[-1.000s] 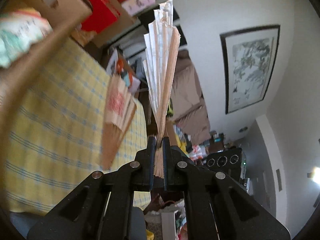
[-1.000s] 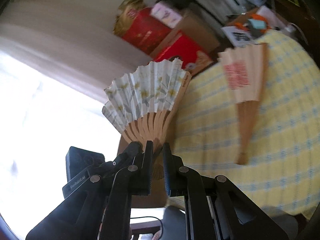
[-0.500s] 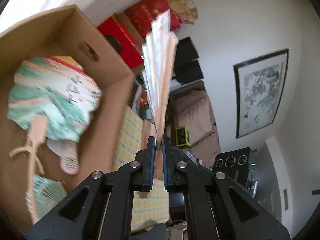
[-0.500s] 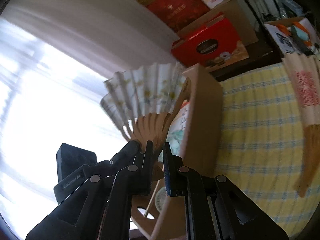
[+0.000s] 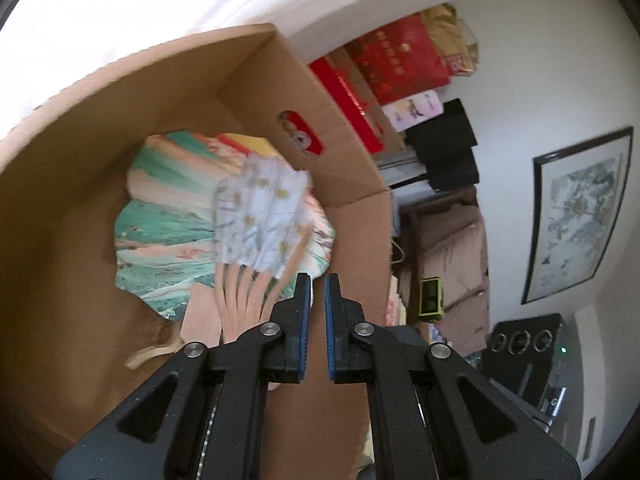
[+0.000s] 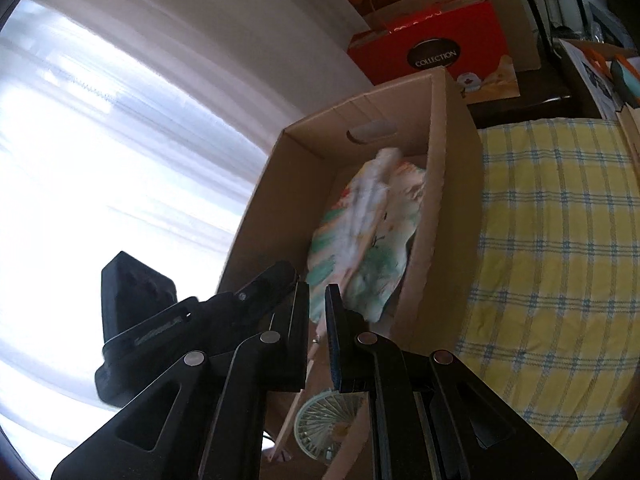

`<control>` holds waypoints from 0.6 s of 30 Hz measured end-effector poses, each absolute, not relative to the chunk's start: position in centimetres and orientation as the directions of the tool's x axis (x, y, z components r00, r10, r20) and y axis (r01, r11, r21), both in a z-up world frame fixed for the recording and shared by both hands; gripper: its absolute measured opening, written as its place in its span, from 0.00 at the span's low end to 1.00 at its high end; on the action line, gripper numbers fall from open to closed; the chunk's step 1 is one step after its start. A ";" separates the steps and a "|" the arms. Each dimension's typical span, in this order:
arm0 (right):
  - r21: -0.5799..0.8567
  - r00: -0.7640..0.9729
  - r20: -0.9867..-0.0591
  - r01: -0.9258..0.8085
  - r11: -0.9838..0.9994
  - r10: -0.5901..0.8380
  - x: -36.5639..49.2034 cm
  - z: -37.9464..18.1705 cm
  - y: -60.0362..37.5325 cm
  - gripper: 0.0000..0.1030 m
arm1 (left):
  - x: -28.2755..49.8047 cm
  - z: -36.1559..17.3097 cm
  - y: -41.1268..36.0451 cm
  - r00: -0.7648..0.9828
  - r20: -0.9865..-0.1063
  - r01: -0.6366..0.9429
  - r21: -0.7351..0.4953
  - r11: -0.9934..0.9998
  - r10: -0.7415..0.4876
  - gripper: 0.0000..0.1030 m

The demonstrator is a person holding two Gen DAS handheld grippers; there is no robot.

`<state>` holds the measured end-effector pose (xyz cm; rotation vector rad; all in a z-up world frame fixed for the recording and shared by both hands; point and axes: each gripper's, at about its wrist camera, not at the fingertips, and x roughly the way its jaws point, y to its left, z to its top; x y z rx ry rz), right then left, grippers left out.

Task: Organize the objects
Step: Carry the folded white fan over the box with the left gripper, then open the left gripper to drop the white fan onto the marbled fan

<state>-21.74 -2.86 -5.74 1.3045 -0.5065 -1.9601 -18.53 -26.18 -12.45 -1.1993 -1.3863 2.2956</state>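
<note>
Sunlit curtains and stacked red gift boxes (image 6: 432, 52) are framing the cardboard box (image 5: 248, 64), which is sitting at the edge of a yellow checked tablecloth (image 6: 560, 240). You are hovering both tools over the box's open top. Your left gripper (image 5: 317, 280) is showing its pads pressed almost together with nothing plainly between them. Your right gripper (image 6: 317, 288) is likewise pinched nearly closed and carrying nothing.

Inside the box, the white floral folding fan (image 5: 260, 216) is lying half spread and blurred across the green-and-pink round fan (image 5: 160, 216). Its wooden ribs are running back behind your left tool's finger, so whether it is touching that finger cannot be told. A small green fan (image 6: 320, 420) is resting at the near end of the box.

Judging by this, the sorting is looking well advanced, with three fans sitting inside the box. The cloth beside the box is showing bare as far as the right view reaches, and anything waiting beyond that is lying out of sight.
</note>
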 end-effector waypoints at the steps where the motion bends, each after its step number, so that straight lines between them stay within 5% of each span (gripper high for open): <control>1: 0.658 -0.235 -0.629 0.347 -0.668 -0.741 -21.7 -5.7 -2.7 0.09 | -18.4 -12.6 -26.3 -0.648 -0.540 0.225 -0.810 -0.542 0.537 0.05; 7: 0.630 -0.258 -0.641 0.361 -0.687 -0.723 -20.8 -4.7 -1.0 0.09 | -17.5 -11.0 -24.8 -0.622 -0.595 0.205 -0.751 -0.628 0.509 0.12; 12: 0.556 -0.306 -0.670 0.396 -0.731 -0.676 -19.5 -3.6 0.5 0.31 | -16.0 -8.7 -22.7 -0.621 -0.616 0.160 -0.704 -0.692 0.484 0.38; 18: 0.484 -0.359 -0.696 0.404 -0.776 -0.621 -18.4 -2.4 2.4 0.43 | -15.2 -6.7 -20.1 -0.609 -0.636 0.124 -0.666 -0.736 0.473 0.49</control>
